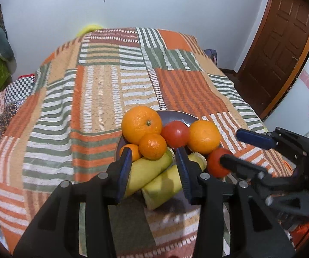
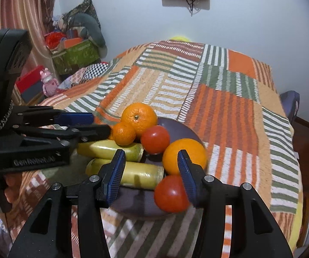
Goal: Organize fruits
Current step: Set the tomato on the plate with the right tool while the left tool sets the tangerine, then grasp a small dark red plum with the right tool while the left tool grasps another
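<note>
A dark plate [image 2: 182, 129] piled with fruit is set on a counter [image 1: 102, 90] that's covered by an orange, green and white striped cloth, toward the near edge.

Nearest on the plate, in the right wrist view, a red tomato [image 2: 171, 193] is seen just inside the right tool [image 2: 152, 172], touching its right-hand pad [image 2: 186, 178]. The pads are spread wide apart, so nothing is clamped. Just behind, two pale yellow-green cut pieces [image 2: 137, 173] (banana-like, can't be told for sure) are laid side by side across the plate.

The left tool [image 1: 154, 167] is held open too, with one of those yellowish pieces [image 1: 152, 167] sitting between its blue pads; whether it's actually touched can't be told.

Further back, a big orange [image 2: 184, 154] is found at the right of the pile, a second tomato [image 2: 155, 138] in the middle, and a small mandarin [image 2: 123, 133] resting against a large orange [image 2: 139, 117] at the far left. Another small mandarin [image 1: 132, 150] is half hidden behind the left tool's pad.

The fruits are packed tight and touching, so a lot is blocked by the tools themselves.

Beyond the counter, a white wall, a brown wooden door [image 1: 283, 43] at the right and boxes and cushions [image 2: 76, 51] at the far left are visible.
</note>
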Available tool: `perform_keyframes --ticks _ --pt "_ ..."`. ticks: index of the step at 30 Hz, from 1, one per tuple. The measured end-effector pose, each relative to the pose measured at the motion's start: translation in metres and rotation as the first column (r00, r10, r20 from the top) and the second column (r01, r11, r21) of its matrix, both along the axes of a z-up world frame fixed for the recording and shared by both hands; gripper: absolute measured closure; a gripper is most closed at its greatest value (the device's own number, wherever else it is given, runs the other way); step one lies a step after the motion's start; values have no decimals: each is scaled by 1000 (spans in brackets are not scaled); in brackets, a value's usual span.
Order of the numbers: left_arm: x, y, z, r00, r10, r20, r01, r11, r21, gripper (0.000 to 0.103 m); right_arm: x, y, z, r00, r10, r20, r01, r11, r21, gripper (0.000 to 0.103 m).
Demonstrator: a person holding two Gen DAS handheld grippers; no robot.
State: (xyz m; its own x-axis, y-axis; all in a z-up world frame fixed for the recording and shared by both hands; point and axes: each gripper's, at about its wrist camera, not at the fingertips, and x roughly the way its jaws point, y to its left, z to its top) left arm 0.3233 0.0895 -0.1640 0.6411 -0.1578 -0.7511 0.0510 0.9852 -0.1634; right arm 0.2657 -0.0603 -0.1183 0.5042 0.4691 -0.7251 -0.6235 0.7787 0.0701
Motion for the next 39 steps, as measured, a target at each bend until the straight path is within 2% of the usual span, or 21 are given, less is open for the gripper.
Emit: perform_keyframes --ticks 6,12,17,22,27,34,39 --pt "-34 3 8 1000 10 5 -10 999 31 61 -16 -27 5 999 -38 -6 38 999 -8 56" --pt "-66 4 -2 1000 21 -23 -21 999 28 60 -36 -52 -7 995 -82 -47 82 996 -18 56" --pt "-84 -3 -18 998 8 -62 -8 1000 -10 60 -54 -64 -35 986 -112 -120 108 993 -36 56" --pt "-95 -15 -37 994 -27 -104 27 1000 1 60 -58 -68 -58 975 -134 -175 127 991 -52 56" --pt "-107 -23 -57 986 -64 -152 61 998 -28 60 -59 -72 -64 970 -145 -194 139 989 -47 63" --pt "-119 -28 -75 980 -77 -182 69 996 -50 60 -64 -68 -66 977 -146 -155 136 988 -75 77" --pt "-118 -33 -82 979 -78 -189 70 996 -46 61 -64 -75 -59 973 -144 -178 144 989 -13 83"
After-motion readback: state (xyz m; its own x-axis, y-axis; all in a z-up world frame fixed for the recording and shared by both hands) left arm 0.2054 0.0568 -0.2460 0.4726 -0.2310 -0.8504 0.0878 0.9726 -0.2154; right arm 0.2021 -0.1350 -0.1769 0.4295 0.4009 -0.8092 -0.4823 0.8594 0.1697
